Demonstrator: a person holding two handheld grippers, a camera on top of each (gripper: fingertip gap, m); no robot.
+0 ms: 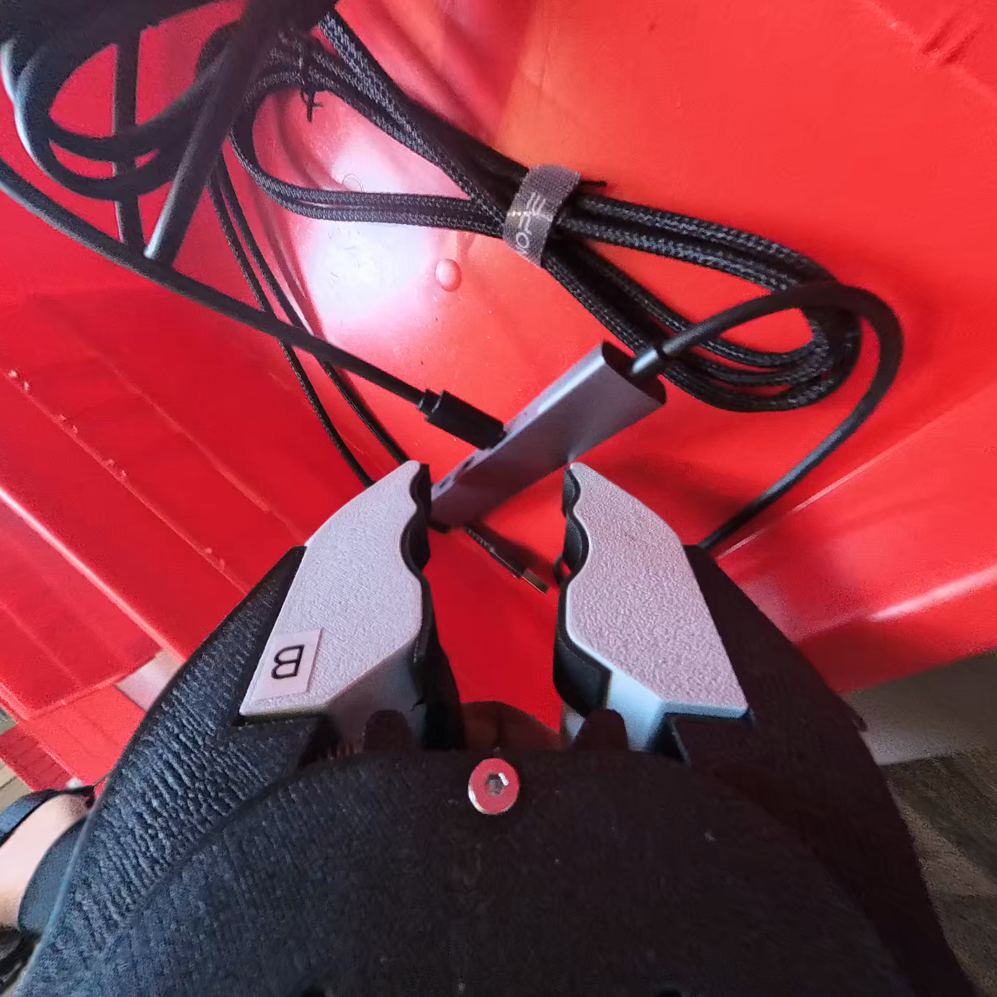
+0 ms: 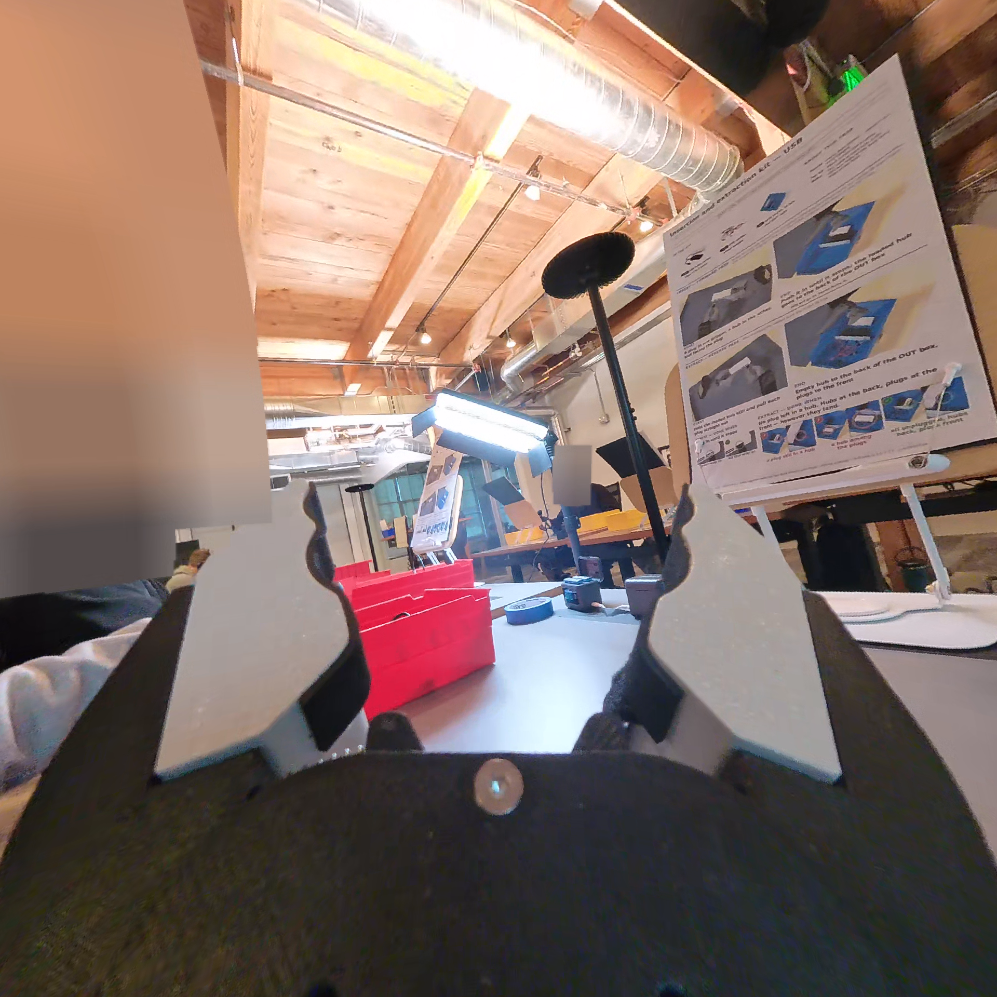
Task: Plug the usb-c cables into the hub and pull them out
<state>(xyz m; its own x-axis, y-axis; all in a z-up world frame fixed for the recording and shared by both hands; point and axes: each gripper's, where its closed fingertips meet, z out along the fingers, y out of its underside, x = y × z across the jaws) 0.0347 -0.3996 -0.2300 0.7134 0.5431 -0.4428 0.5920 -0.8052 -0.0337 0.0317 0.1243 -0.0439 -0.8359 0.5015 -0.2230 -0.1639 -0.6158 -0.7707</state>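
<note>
While the left tongs [image 1: 496,512] reach down into the red bin [image 1: 755,135], the grey hub [image 1: 550,431] lies on the bin floor with its near end between the fingertips. Gap is moderate: left fingertip [image 1: 399,496] touches or nearly touches the hub's near corner; right one stands clear. Nothing clamped yet.

Hub long axis runs diagonally in the left wrist view, near end low-left at the tongs, far end up-right toward the strapped cable bundle [image 1: 647,270]. One black plug [image 1: 458,418] sits in the hub's left long side, cord trailing up-left. A thinner lead [image 1: 701,334] meets the far end. A loose metal-tipped plug [image 1: 523,572] lies under the tongs.

Right tongs [image 2: 496,566] gape wide, empty, level above the grey worktop [image 2: 539,690], well away from the work; another red bin [image 2: 426,642] stands ahead.

Judgement: extraction step, hub pickup phase. Next: close on the hub body to steady it, then bring the right tongs to the seated plug and pull straight along the plug's own axis, crosswise to the hub.
</note>
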